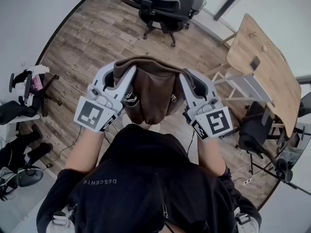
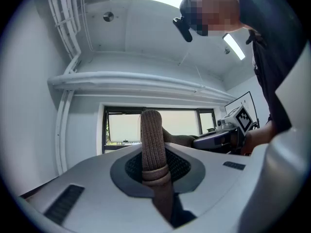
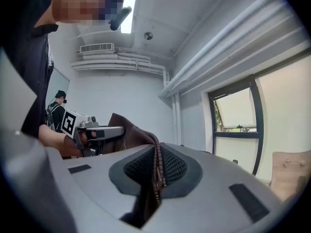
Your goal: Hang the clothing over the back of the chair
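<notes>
Brown jacket (image 1: pixel 154 89), smooth, bunched, ribbed band (image 2: pixel 151 140), zipper edge (image 3: pixel 157 171)

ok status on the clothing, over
left tongs shut on brown garment, right tongs too. garment held up between them. black chair ahead, nothing in between.

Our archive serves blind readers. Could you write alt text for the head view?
A person holds a brown garment hanging between the left gripper and right gripper, each shut on an edge. Ahead stands a black office chair; a wooden table is at right.
</notes>
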{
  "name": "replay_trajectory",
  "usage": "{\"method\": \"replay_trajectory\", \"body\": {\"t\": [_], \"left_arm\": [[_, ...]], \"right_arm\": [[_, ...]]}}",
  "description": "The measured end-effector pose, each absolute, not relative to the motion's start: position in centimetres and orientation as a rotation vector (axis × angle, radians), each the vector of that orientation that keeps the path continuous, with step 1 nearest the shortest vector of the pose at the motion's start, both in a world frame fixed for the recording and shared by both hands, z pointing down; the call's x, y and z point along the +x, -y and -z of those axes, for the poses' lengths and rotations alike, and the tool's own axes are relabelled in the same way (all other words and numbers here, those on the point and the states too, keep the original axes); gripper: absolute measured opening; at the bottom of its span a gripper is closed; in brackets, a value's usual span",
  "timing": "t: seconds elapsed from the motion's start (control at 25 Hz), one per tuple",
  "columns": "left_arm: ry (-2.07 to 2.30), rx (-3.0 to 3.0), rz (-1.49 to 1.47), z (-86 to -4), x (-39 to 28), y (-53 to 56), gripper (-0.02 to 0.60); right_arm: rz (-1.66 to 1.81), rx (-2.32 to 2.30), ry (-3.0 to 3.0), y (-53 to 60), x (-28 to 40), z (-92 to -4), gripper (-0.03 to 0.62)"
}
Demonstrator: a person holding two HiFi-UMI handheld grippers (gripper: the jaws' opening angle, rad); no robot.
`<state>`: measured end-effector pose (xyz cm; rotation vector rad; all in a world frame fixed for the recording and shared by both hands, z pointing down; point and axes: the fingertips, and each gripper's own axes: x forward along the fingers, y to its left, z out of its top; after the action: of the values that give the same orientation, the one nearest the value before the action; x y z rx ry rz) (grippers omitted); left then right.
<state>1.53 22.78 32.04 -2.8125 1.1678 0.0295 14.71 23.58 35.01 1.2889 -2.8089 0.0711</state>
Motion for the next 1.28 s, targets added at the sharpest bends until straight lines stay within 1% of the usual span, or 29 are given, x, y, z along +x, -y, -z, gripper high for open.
{"method": "replay_trajectory", "body": {"t": [0.28, 0.6, 0.84, 1.28], "left_arm": [[-1.119, -2.816, -0.03, -32.0, 1.8, -26.4, 0.055], [-1.048, -2.818, -0.055, -30.9, 0.2, -27.7, 0.054], [-1.043, -2.806, -0.079, -30.3, -3.1, -26.8, 0.053], [-0.998, -2.873, -0.097, -31.6, -9.5, -25.5, 0.052]], "right_arm": [[-0.102, 1.35, 2.789, -27.5, 14.9, -35.0, 0.041], [-0.129, 1.418, 2.79, -28.6, 13.3, -34.9, 0.041], [-0.103, 1.44, 2.774, -28.0, 10.0, -34.5, 0.041], [-0.123, 1.482, 2.714, -27.2, 3.4, -35.6, 0.041]]}}
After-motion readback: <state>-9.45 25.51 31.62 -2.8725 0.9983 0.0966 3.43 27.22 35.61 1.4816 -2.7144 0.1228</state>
